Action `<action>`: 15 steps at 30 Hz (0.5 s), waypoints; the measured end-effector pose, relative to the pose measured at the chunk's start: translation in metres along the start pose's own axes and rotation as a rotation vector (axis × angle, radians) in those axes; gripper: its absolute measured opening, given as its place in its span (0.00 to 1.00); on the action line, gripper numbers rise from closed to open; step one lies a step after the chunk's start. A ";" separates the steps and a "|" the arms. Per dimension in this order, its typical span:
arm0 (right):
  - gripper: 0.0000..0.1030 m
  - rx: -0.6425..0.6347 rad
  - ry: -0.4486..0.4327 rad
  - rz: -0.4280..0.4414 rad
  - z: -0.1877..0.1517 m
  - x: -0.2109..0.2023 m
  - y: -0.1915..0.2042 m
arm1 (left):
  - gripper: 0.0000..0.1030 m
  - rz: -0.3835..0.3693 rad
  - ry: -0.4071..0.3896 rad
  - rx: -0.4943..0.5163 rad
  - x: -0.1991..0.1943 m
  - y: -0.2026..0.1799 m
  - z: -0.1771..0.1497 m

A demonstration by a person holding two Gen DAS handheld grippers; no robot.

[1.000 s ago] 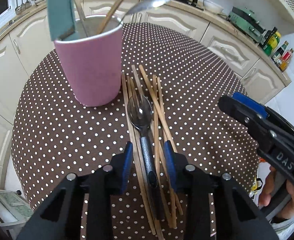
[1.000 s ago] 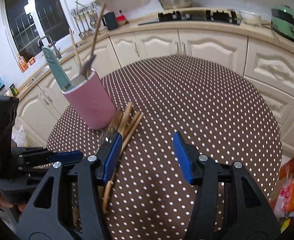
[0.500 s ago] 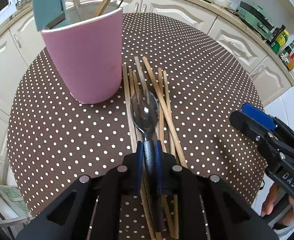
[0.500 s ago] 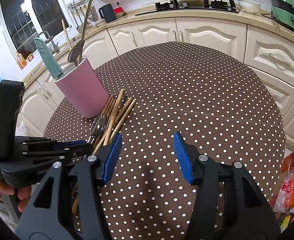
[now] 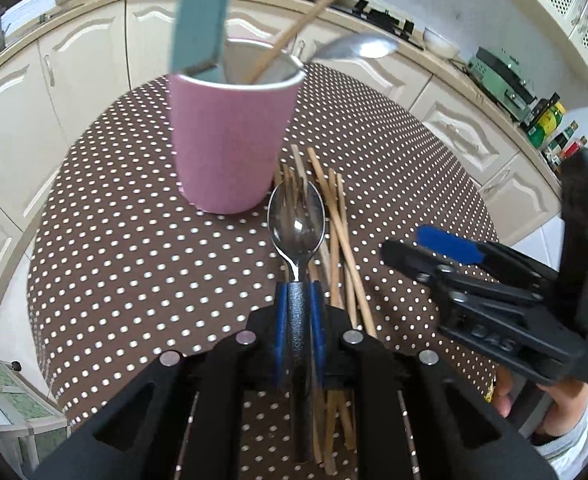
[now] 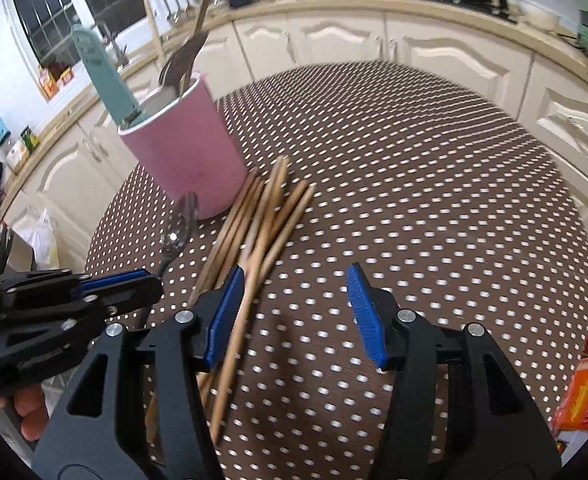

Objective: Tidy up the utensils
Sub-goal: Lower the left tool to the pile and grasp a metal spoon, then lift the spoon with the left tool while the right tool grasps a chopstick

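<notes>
Left claw (image 5: 298, 300): clamped tight on the dark handle of a spoon (image 5: 297, 224), blue pads pressing both sides just below the neck; also seen from the side at the lower left of the right wrist view.
Spoon: bowl pointing away from the claw toward the pink cup (image 5: 229, 140), bowl over the chopsticks (image 5: 342, 240), lifted or resting not clear; bowl end near the cup's base.
Right claw (image 6: 294, 312): jaws standing roughly half apart, nothing gripped; left pad just beside one chopstick of the pile, right pad over bare cloth; whether the left pad touches the stick, cannot tell.
Chopsticks: loose wooden bundle lying on the dotted cloth, fanned slightly, far tips close to the cup's base, near ends running under both claws.
Pink cup: upright on the counter (image 6: 434, 200), to the left of the chopstick pile; holding a teal flat handle (image 5: 197, 12), a wooden stick (image 5: 314, 12) leaning right, and a second metal spoon (image 5: 358, 48) with bowl up over the rim.
Counter: round, covered in brown cloth with white dots.
Hand (image 5: 554, 404): fingers wrapped on the right claw's grip at the right edge of the left wrist view, pale sleeve cuff below.
Surroundings: cream kitchen cabinets, hob, green appliance and bottles behind; picture from the right wrist somewhat blurred.
</notes>
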State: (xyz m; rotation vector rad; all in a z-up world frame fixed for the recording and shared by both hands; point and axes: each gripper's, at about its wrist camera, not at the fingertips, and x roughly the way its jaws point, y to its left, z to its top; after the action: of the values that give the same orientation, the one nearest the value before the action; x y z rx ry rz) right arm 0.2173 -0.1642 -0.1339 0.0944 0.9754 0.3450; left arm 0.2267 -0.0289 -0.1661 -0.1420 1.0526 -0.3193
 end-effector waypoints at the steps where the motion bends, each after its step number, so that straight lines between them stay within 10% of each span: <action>1: 0.51 -0.007 0.023 0.000 0.003 0.007 0.005 | 0.11 -0.001 -0.008 -0.006 -0.003 0.003 -0.001; 15: 0.09 0.020 0.128 -0.003 0.017 0.040 0.011 | 0.11 -0.011 -0.021 -0.053 -0.015 0.038 -0.017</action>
State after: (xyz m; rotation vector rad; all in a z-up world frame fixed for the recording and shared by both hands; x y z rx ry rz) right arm 0.2490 -0.1395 -0.1535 0.0904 1.1053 0.3416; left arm 0.2122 0.0126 -0.1719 -0.1986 1.0399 -0.2994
